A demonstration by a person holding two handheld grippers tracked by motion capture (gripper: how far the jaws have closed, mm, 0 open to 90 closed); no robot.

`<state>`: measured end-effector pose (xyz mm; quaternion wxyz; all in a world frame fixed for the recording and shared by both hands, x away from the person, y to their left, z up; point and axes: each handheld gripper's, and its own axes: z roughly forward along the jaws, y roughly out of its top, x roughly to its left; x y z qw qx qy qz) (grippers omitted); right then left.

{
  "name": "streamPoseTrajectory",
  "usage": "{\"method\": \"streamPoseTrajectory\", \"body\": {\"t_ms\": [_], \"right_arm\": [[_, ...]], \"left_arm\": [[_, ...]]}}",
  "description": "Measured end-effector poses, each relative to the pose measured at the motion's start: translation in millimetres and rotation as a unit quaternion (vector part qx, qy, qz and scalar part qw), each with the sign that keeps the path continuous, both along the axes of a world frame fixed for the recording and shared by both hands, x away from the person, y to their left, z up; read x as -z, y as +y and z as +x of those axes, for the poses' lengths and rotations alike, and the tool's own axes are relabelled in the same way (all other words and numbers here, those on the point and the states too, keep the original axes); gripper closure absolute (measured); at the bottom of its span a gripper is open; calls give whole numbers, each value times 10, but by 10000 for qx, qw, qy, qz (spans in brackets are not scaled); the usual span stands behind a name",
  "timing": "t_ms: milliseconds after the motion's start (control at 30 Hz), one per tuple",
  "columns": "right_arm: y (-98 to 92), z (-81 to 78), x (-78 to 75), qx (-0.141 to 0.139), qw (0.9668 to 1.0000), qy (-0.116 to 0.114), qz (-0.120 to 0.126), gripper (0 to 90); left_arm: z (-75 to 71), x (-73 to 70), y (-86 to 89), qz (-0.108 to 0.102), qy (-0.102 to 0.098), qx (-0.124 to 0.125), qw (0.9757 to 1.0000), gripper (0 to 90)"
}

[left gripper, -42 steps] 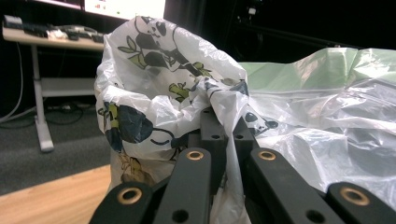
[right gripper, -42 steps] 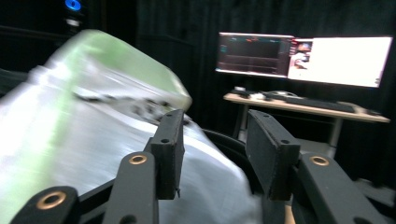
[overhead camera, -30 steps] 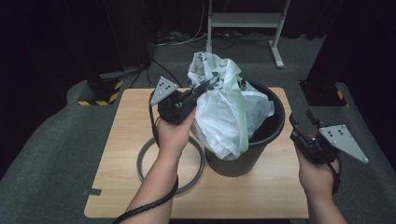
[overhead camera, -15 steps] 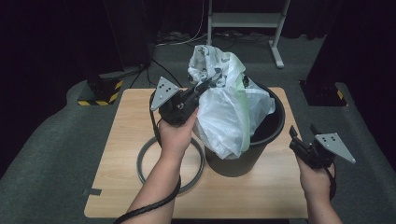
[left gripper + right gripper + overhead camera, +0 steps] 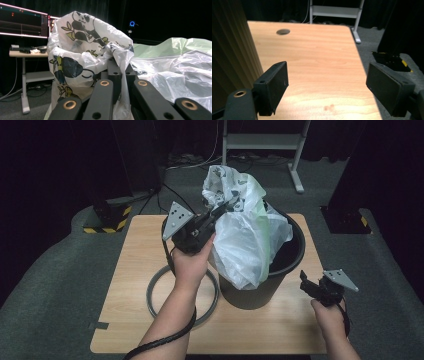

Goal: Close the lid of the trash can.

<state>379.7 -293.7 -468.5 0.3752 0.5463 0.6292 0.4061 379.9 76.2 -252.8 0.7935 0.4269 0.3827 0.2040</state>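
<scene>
A white plastic bag, printed with pandas and tinged green along one side, is gripped at a bunched fold by the shut jaws of the left gripper and is held up over the black bucket, into which its lower part hangs. The right gripper is held low at the table's right edge, beside the bucket; its jaws have just been opening and are seen spread wide with nothing between them. A grey ring is seen lying flat on the table left of the bucket.
</scene>
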Motion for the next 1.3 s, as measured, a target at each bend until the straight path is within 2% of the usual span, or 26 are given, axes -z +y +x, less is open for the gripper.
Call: {"method": "streamPoseTrajectory", "body": {"t_ms": [33,200,433,500,567,633,667,833,1033,1133,1167,1233,1300], "right_arm": [[13,14,63,-101,9999,61,-108,159],[35,36,180,-190,9994,258,-156,153],[26,39,198,-163,9992,323,-139,153],[20,31,204,-165,9992,341,-124,153],[13,31,205,-157,9992,353,-103,154],[0,36,212,-133,9992,365,-91,154],[-3,38,217,-118,9992,382,-69,154],[-24,38,232,-99,9990,427,-42,154],[-46,25,216,-120,9992,381,-30,154],[-52,30,222,-108,9992,387,-34,155],[-54,31,226,-86,9991,407,-4,155],[-65,35,226,-95,9992,388,-44,155],[-70,32,223,-85,9992,391,-26,155]], "left_arm": [[-19,-19,0,-49,-54,-13,10000,892],[-44,-78,11,-87,-188,-42,9998,892],[-56,-124,-7,-131,-386,-22,9992,893],[-55,-149,-27,-156,-530,-24,9985,894],[-56,-170,-49,-241,-601,-8,9979,894],[-56,-175,-51,-226,-635,-10,9977,894],[-60,-204,-72,-337,-732,20,9967,894],[-62,-256,-87,-309,-942,14,9951,895],[-63,-320,-102,-407,-1084,56,9933,894],[-68,-336,-93,-388,-1137,52,9927,894],[-79,-358,-98,-456,-1194,53,9918,895],[-86,-369,-99,-481,-1211,58,9915,895],[-93,-383,-88,-456,-1248,46,9911,895]]}}
